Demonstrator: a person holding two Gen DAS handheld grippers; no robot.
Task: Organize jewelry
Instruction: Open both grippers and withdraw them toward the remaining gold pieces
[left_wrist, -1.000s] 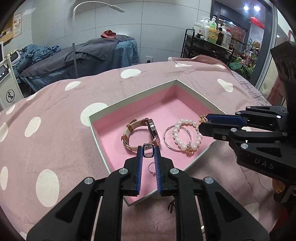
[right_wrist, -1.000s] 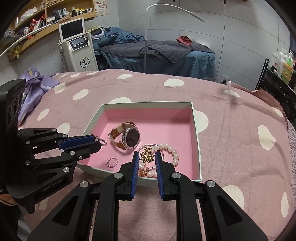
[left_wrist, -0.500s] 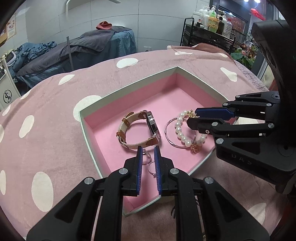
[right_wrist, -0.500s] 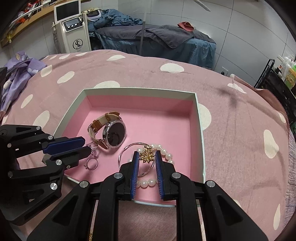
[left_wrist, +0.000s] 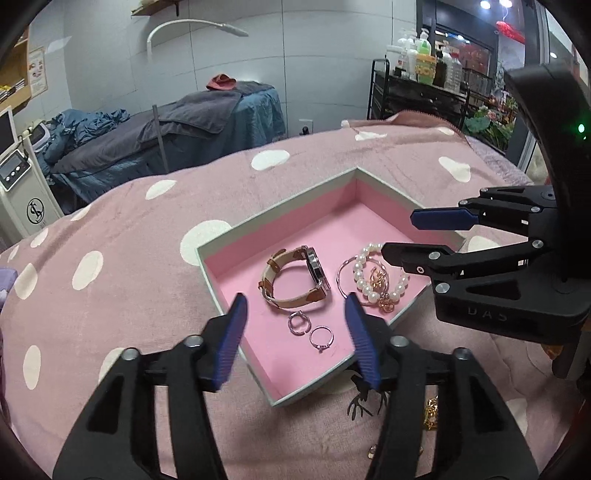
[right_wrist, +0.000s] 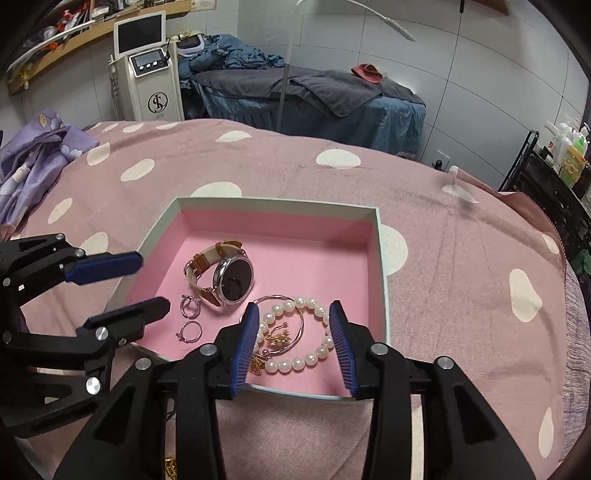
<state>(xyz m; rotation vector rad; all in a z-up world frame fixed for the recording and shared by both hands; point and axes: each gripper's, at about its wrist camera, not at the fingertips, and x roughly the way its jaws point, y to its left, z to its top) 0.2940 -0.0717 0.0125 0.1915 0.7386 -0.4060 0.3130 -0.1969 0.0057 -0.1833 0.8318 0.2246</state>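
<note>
We've got most of the jewelry in the pink-lined box (right_wrist: 380, 258) already: watch (right_wrist: 225, 275) w/ tan strap near the middle, two rings (right_wrist: 190, 319) just beside it toward the near-left corner, and a pearl bracelet (right_wrist: 306, 332) w/ a thin bangle and gold charm bits at the near-right.

Both claws are over the box's near edge w/ nothing between the pads. Left claw (left_wrist: 293, 332) is opening, jaws apart above the rings, not touching them. Right claw (right_wrist: 293, 343) is opening too, jaws apart either side of the pearl bracelet, pads clear of it.

Left to do, as far as we can judge: a few gold pieces (left_wrist: 430, 413) lie outside the box on the spotted pink blanket (left_wrist: 110, 229), low in the left wrist view, partly hidden by the claw; can't tell exactly what they are. A small dark antler-shaped item (left_wrist: 365, 400) sits by the box's near corner.

Around: treatment bed w/ grey covers, a white machine w/ screen, a cart of bottles, purple cloth at the blanket's edge. Nothing blocks the box itself; the two claws crowd each other at the near side.
</note>
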